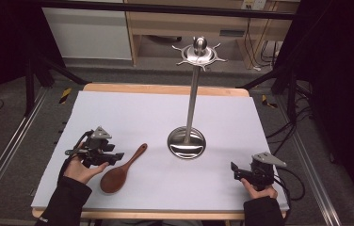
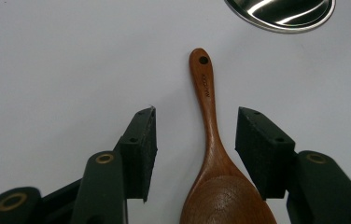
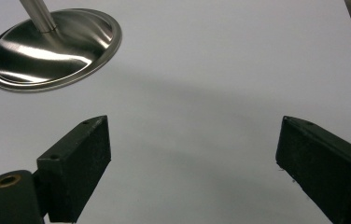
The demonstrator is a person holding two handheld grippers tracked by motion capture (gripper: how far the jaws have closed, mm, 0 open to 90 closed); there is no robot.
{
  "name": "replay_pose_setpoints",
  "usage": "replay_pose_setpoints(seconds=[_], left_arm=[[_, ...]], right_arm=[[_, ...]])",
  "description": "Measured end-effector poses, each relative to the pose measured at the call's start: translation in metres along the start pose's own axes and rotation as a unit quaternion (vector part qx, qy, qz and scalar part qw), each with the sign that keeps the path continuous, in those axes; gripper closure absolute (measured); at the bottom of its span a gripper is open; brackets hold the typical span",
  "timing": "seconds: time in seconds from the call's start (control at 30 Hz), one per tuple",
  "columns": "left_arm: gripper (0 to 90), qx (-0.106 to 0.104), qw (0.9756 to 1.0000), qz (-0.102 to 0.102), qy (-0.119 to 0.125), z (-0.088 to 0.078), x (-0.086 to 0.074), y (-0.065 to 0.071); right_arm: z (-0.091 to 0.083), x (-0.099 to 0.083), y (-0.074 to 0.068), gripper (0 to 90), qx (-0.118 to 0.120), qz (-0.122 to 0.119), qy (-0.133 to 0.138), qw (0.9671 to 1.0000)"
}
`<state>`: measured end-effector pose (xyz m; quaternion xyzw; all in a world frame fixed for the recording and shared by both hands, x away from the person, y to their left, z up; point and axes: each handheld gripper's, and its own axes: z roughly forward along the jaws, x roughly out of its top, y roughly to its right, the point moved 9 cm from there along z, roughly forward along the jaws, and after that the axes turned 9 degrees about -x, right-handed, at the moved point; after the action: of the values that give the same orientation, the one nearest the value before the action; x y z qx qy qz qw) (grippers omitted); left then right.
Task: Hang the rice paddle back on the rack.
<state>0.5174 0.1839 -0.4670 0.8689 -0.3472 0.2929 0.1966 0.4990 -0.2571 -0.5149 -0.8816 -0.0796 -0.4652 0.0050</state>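
A brown wooden spoon (image 1: 127,165) lies flat on the white mat, bowl toward the person, handle pointing at the steel stand. My left gripper (image 1: 116,156) hovers low over it, held by the left hand. In the left gripper view its jaws stand on either side of the spoon (image 2: 211,140) where the handle widens into the bowl, with a gap on both sides, so the left gripper (image 2: 197,113) is open. My right gripper (image 1: 237,171) rests near the front right of the mat. Nothing lies between its wide-apart jaws, and the right gripper (image 3: 194,122) is open.
A tall steel hanging stand (image 1: 193,94) rises from a round base (image 1: 186,142) at the mat's middle, with hooks around its top (image 1: 199,52). The base (image 2: 281,11) lies just past the spoon's handle tip, and the base (image 3: 52,46) sits ahead-left of the right gripper. The white mat (image 1: 165,108) covers a wooden table.
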Motion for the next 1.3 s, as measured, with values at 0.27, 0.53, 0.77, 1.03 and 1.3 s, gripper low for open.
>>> replay_pose_setpoints(seconds=[0.27, 0.53, 0.77, 1.03, 1.3], left_arm=[[50.4, -0.002, 0.9996, 0.005, -0.026, 0.012, 0.007, 0.002], [52.0, -0.004, 0.9986, 0.014, -0.050, 0.022, 0.007, 0.003], [52.9, -0.004, 0.9978, 0.014, -0.065, 0.028, 0.005, 0.004], [54.8, -0.010, 0.9955, 0.017, -0.093, 0.035, 0.005, 0.005], [57.8, -0.014, 0.9924, 0.017, -0.121, 0.044, 0.004, 0.008]], right_arm=[[0.001, -0.001, -0.001, 10.5, 0.001, -0.004, -0.003, 1.0000], [0.001, -0.001, 0.000, 10.6, 0.000, -0.004, -0.004, 1.0000], [0.001, -0.002, -0.001, 10.6, 0.003, -0.005, -0.007, 1.0000], [0.001, -0.002, -0.001, 10.5, 0.004, -0.004, -0.008, 0.9999], [0.001, -0.002, -0.001, 10.5, 0.004, -0.005, -0.009, 0.9999]])
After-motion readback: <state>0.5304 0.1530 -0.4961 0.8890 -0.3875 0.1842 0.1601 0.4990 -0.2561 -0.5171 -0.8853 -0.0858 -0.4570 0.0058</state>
